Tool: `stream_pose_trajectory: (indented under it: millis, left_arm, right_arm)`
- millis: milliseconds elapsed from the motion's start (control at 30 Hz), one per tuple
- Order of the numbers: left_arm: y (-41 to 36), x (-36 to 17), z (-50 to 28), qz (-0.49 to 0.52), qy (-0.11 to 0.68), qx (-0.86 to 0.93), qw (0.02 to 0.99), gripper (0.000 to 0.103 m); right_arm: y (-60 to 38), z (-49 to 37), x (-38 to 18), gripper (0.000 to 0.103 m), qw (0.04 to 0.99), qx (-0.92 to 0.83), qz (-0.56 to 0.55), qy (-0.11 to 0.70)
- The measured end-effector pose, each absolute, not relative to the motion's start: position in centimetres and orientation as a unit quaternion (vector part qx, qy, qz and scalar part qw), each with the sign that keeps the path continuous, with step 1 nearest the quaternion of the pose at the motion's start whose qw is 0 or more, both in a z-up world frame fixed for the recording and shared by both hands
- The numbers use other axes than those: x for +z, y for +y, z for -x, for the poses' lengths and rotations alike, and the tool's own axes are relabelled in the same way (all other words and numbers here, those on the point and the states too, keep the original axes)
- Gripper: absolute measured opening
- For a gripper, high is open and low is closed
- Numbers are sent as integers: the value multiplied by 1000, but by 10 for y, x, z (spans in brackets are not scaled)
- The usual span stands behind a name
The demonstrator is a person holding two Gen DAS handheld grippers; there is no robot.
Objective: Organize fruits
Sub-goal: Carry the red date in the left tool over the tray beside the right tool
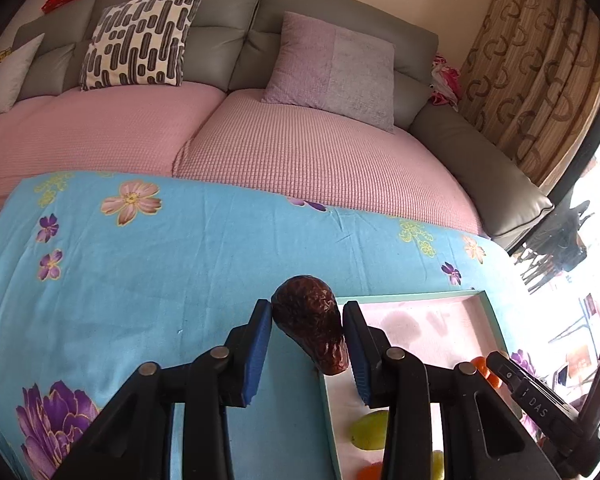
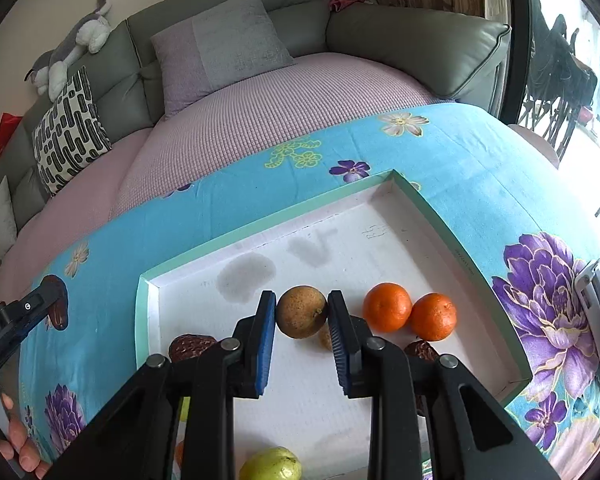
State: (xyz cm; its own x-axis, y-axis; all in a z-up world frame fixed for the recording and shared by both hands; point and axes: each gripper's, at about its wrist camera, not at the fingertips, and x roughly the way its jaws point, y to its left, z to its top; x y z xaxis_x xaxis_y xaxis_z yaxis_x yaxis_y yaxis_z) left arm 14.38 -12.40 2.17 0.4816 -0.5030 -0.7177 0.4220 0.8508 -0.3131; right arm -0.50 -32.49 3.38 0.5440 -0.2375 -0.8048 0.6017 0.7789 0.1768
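Left gripper [image 1: 307, 332]: black two-finger tongs with blue ribbed pads, jaws closed on a dark red-brown wrinkled date-like fruit [image 1: 312, 322]; fruit clamped crosswise between the pads, raised above the left rim of the tray.
Right gripper [image 2: 302, 314]: same black build, blue pads pressed on either side of a round brown speckled fruit [image 2: 300, 311]; fruit held over the tray floor, near its middle.
Tray: shallow rectangular box, white floor, pale green rim [image 2: 260, 222]; set on the cloth, grey stains on the floor toward the far side.
Tray contents, right: two small orange mandarins [image 2: 387, 307], touching each other, just right of the gripped brown fruit.
Tray contents, left: one dark red wrinkled fruit [image 2: 188, 346], partly behind the right gripper's left finger.
Tray contents, right near: another dark wrinkled fruit [image 2: 420, 350], just below the mandarins, partly hidden.
Tray contents, near edge: yellow-green pear-like fruit [image 2: 272, 465], cut off by the frame edge.
Tray contents, unclear: small tan piece under the brown fruit, kind not determinable.
Surface: turquoise cloth with purple and pink flowers [image 1: 140, 272], spread over the table.
Backdrop: grey sofa with pink seat cover [image 1: 300, 148], lilac cushion [image 1: 332, 68], black-and-white patterned cushion [image 1: 140, 40].
Person: fingers [image 2: 18, 438] on the left gripper's handle, low left in the right wrist view.
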Motion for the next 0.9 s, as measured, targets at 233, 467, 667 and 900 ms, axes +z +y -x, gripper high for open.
stream_pose_trajectory:
  millis: [233,467,667,900]
  left_arm:
    - [-168,13,-137,11,438,-309,844,39]
    - [-203,-31,-145,-22,489,-307,816,39]
    - [-208,-48,-149,-38,509,-290,809,39]
    - [-214,-54,-148,-59,516,-284,806,39]
  right_arm:
    - [-329,4,30,27,845,-243,-222,421]
    - [-321,-6,9,27,831,-221,-214,463]
    - [-315,-10,2,27,825,-210,-210,480]
    - [-312,-13,-8,27,812,-212,-203,505]
